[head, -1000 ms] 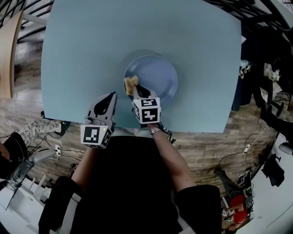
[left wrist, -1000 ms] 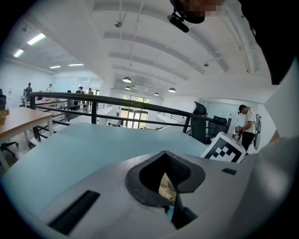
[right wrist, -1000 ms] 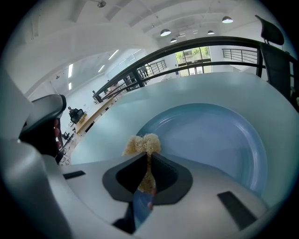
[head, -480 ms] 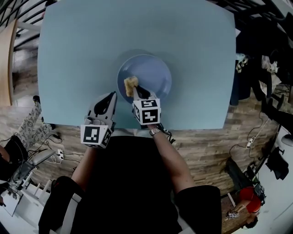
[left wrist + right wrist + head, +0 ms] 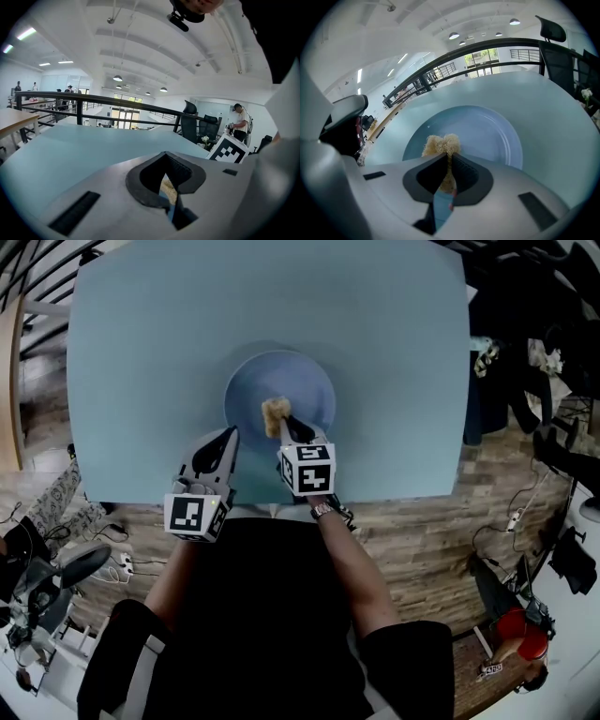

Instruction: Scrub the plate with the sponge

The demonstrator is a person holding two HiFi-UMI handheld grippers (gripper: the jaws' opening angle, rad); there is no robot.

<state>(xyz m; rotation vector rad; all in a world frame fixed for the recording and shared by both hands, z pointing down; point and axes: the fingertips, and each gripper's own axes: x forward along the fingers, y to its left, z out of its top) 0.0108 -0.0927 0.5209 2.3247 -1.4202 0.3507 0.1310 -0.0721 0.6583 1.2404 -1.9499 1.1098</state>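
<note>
On a counter [image 5: 141, 343], the right claw [image 5: 284, 424] pinches a tan sponge [image 5: 273, 412] against the blue plate's [image 5: 305, 381] near side, while the left claw [image 5: 226, 438], closed and empty just beside that plate's near-left rim, should probably steady it for firm circular strokes.

The plate [image 5: 295, 381] looks smooth with a soft gloss. The sponge [image 5: 273, 412] is rough, fibrous and matt. The desk [image 5: 169, 343] has a smooth matt top. The right hand-held gripper [image 5: 286, 424] has a smooth grey plastic shell and black ribbed pads [image 5: 466, 171]. The floor [image 5: 412, 521] is of wood planks.
</note>
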